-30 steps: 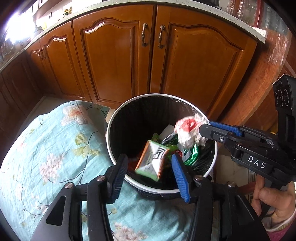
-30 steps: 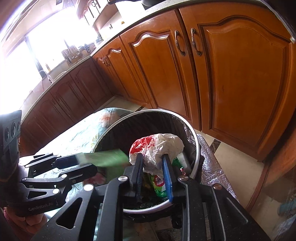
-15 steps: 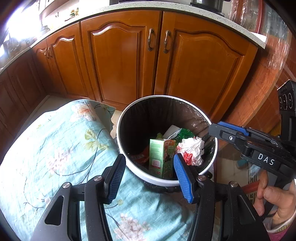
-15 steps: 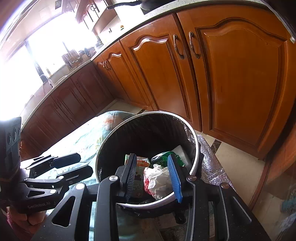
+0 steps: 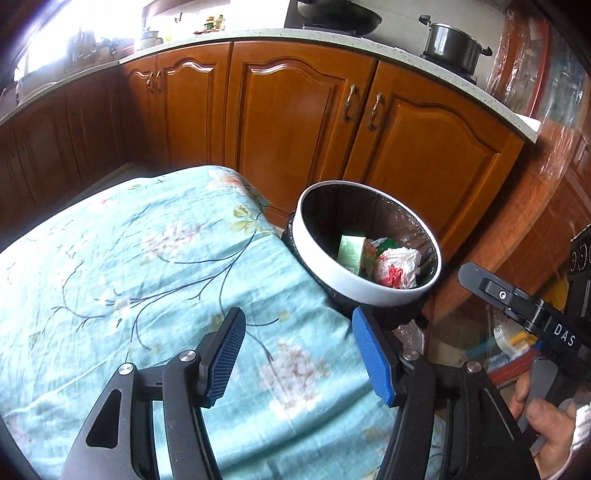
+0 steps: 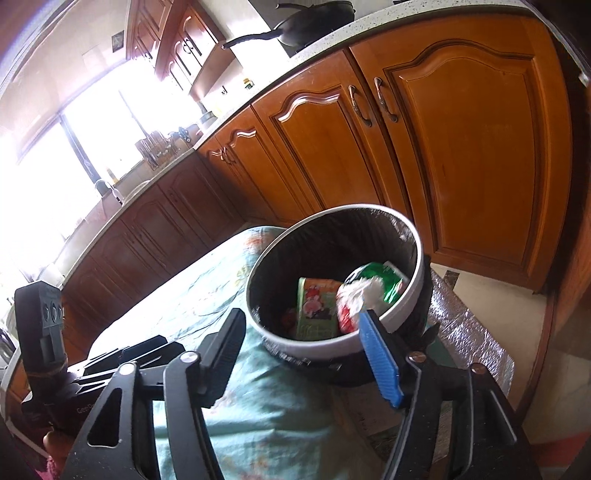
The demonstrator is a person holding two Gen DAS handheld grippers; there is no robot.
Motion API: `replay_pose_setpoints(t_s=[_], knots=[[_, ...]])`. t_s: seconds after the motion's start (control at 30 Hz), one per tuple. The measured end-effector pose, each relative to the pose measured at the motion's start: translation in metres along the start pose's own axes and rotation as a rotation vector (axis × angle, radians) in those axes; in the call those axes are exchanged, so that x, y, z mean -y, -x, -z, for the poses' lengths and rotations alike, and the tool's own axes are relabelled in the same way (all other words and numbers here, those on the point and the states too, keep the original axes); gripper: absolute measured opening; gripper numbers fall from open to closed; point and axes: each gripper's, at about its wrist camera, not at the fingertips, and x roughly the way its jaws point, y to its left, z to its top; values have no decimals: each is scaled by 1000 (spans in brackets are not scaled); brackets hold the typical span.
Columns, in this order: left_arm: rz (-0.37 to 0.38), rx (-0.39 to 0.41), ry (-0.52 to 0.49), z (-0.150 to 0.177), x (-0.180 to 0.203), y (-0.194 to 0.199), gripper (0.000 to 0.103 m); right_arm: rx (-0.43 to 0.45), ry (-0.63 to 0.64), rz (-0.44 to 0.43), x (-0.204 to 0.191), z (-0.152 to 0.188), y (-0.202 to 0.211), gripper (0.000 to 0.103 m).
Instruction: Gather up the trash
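While both pairs of tongs hang above the near edge of the table, one round trash bin [image 5: 373, 286] with a white rim and a black liner stands just past the table's right far corner, in front of the wooden cabinet doors [image 5: 291, 125]. Inside the bin three pieces of trash can be made out: one green carton [image 5: 351, 253] standing at the left, one crumpled white wrapper with red print [image 5: 397, 266] beside it on the right, and one green foil packet [image 6: 388, 282] behind them. Anything deeper in the bin is hidden.

The left gripper [image 5: 295, 354] is over the floral turquoise tablecloth [image 5: 147, 258], its two blue-padded jaws moving apart with nothing between them but cloth far below. The right gripper [image 6: 299, 350] points at the bin's near rim, its two jaws also spreading wide, with nothing in their grasp; the wrapper seen past the right jaw lies in the bin, apart from the pads. In the left wrist view the right gripper's black body shows at the right edge, with a hand [image 5: 550, 432] on its handle.

On the counter at the far side stand one lidded steel pot [image 5: 452, 46] and one dark wok [image 5: 338, 18]. The two nearest cabinet doors each carry one metal handle.
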Motion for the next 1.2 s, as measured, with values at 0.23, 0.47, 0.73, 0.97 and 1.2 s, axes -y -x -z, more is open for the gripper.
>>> replay_pose_setpoints(t_s=[0.23, 0.47, 0.73, 0.97, 1.2], knots=[[-25, 71, 15, 37, -14, 32, 82, 49, 3, -7, -24, 32, 19, 86], [-52, 104, 18, 69, -22, 60, 82, 82, 51, 21, -44, 59, 30, 98], [-82, 247, 40, 83, -31, 111, 99, 171, 143, 67, -74, 55, 56, 102], [-177, 389, 28, 111, -29, 136, 102, 317, 245, 129, -96, 72, 77, 103], [-220, 399, -2, 132, -27, 130, 102, 294, 260, 143, -94, 92, 63, 103]])
